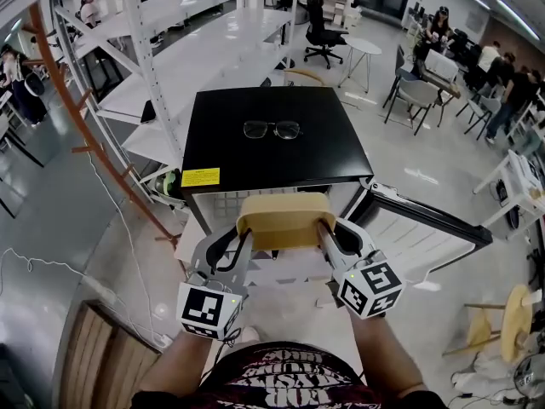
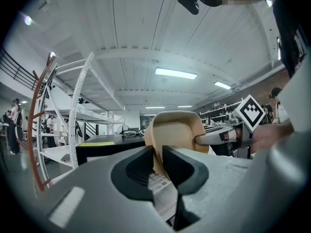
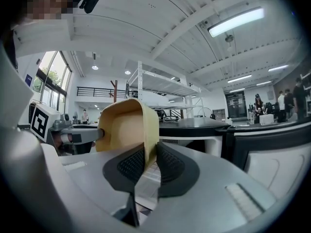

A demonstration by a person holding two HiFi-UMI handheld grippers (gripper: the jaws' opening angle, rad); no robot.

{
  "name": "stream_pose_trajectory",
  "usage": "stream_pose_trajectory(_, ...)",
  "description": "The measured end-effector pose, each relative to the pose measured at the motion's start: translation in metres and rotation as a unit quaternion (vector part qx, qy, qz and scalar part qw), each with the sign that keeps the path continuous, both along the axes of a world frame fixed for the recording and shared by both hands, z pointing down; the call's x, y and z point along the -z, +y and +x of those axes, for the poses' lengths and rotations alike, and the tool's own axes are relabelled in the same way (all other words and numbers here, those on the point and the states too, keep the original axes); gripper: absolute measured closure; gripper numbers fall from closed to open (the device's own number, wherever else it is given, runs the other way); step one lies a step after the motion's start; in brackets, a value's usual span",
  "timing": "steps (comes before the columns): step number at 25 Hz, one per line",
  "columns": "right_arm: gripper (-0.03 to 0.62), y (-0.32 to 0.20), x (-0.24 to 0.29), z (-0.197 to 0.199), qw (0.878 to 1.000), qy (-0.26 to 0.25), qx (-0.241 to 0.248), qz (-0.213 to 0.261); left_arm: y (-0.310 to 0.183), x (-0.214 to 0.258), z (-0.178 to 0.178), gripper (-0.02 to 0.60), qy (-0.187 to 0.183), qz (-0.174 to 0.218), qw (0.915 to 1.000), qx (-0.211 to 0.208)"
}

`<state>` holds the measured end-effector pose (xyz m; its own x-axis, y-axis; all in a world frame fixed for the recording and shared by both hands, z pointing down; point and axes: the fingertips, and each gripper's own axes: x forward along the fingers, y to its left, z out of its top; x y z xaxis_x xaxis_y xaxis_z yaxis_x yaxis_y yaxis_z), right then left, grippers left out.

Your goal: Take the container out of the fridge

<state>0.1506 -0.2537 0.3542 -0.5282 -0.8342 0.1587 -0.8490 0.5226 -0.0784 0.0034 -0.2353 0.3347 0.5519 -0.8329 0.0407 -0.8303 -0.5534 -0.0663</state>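
a big open hall with a polished grey floor (image 1: 51, 220) that throws back the ceiling lights; tall white metal shelving (image 1: 196, 49) runs along one side, and a black office chair (image 1: 324, 28) and people at desks sit well behind. in the middle stands a small boxy fridge (image 1: 281, 147) with a flat, matte black top, a pair of glasses (image 1: 272, 129) lying on it and a yellow sticker (image 1: 200, 177) at its front left corner (what the fridge itself rests on is hard to make out from this steep angle). its door (image 1: 426, 228), dark-edged with a white moulded inner face, is swung wide open to the right. the container (image 1: 285, 220), a tan, smooth-walled tub with rounded corners and a thin rim, probably plastic, hangs in the air just in front of the fridge's open mouth, outside the cabinet and held level between the two tools. the left gripper (image 1: 243, 241) has its ribbed dark fingers (image 2: 131, 174) clenched on the tub's left wall, the thin wall pinched between them; the right gripper (image 1: 328, 237) has its fingers (image 3: 170, 166) clamped the same way on the right wall. both tool bodies are pale grey.
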Motion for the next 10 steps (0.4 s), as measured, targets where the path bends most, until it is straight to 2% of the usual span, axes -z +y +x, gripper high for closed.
stream_pose_trajectory(10, 0.517, 0.018, 0.001, 0.003, 1.0, -0.003, 0.015, 0.001, 0.024, 0.002, 0.004, 0.52, -0.002, 0.0, 0.9999, 0.014)
